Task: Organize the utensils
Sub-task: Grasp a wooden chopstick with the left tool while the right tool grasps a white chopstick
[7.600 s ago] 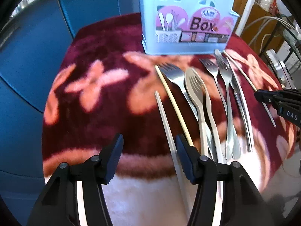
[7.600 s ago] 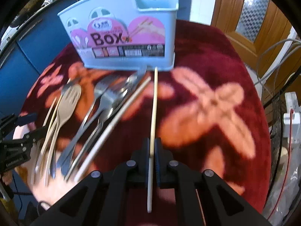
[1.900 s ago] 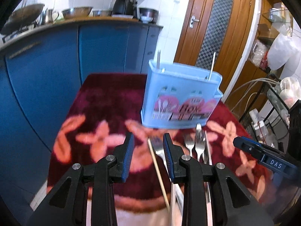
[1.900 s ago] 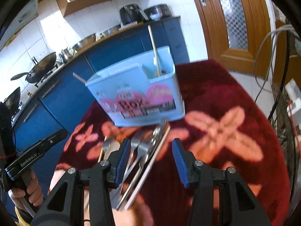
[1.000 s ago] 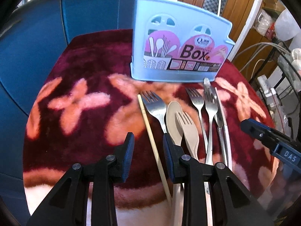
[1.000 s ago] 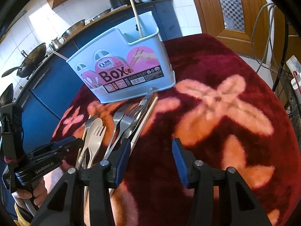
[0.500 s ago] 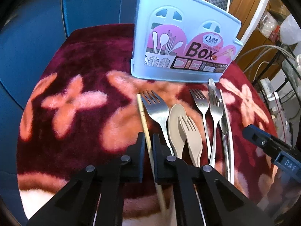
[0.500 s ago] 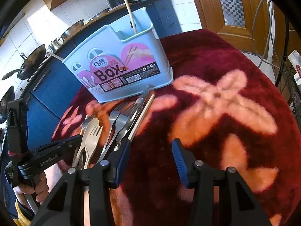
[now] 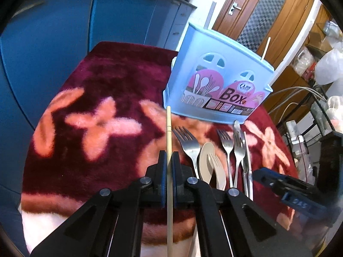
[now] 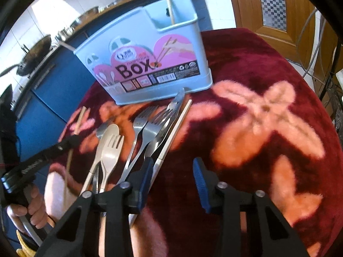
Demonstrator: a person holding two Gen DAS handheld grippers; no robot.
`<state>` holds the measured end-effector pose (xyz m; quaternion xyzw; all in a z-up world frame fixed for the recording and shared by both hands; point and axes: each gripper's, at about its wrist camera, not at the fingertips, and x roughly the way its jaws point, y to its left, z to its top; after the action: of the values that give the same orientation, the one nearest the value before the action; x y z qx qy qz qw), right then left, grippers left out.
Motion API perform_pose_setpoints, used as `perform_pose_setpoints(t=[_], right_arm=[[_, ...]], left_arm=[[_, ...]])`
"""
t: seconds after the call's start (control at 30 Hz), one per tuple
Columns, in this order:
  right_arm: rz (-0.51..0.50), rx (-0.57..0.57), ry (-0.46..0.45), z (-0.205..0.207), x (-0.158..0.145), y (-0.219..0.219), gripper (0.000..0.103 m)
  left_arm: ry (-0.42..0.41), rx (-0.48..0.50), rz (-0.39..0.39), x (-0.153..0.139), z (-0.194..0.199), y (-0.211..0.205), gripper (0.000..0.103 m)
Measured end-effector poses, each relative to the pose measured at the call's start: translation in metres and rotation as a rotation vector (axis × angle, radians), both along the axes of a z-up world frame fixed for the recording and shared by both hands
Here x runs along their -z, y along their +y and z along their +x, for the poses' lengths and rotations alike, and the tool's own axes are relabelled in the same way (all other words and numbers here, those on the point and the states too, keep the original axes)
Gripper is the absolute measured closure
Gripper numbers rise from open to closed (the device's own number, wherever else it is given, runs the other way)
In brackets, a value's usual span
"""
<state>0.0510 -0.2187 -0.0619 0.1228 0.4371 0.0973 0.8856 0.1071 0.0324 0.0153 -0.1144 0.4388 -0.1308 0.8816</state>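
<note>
My left gripper (image 9: 169, 160) is shut on a wooden chopstick (image 9: 169, 132) and holds it above the rug, its tip pointing at the blue utensil box (image 9: 216, 85). The chopstick also shows in the right wrist view (image 10: 78, 120). Metal forks (image 9: 188, 143), a beige spoon and fork (image 9: 209, 160) and a knife (image 9: 244, 150) lie on the rug in front of the box. My right gripper (image 10: 172, 167) is open, low over the rug beside a pale chopstick (image 10: 174, 128). The box (image 10: 148, 64) holds a chopstick (image 10: 169, 0) in its end compartment.
The red flowered rug (image 9: 103, 98) covers a round table. Blue cabinets (image 9: 53, 21) stand behind on the left, a wooden door (image 9: 263, 15) behind the box. Wire racks and cables (image 9: 310, 107) stand to the right.
My left gripper has closed on the wooden chopstick and lifted it off the rug. My right gripper has moved lower and closer to the pale chopstick, still open.
</note>
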Motion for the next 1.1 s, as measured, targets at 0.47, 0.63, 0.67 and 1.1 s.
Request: perform_pose_setpoints(t=[0.47, 0.63, 0.67, 1.1], right_arm=[[-0.115, -0.066, 0.155, 0.039, -0.006, 0.020, 0.075], [-0.162, -0.099, 0.163, 0.039, -0.009, 0.021, 0.091], [-0.165, -0.103, 0.165, 0.039, -0.010, 0.019, 0.093], [-0.174, -0.176, 0.255, 0.057, -0.008, 0.000, 0.095]], left_arm=[[0.076, -0.016, 0.045, 0.013, 0.006, 0.004, 0.100], [0.119, -0.003, 0.056, 0.020, 0.009, 0.003, 0.100], [0.133, 0.000, 0.061, 0.021, 0.009, 0.002, 0.100], [0.277, 0.116, 0.145, 0.022, 0.029, -0.007, 0.099]])
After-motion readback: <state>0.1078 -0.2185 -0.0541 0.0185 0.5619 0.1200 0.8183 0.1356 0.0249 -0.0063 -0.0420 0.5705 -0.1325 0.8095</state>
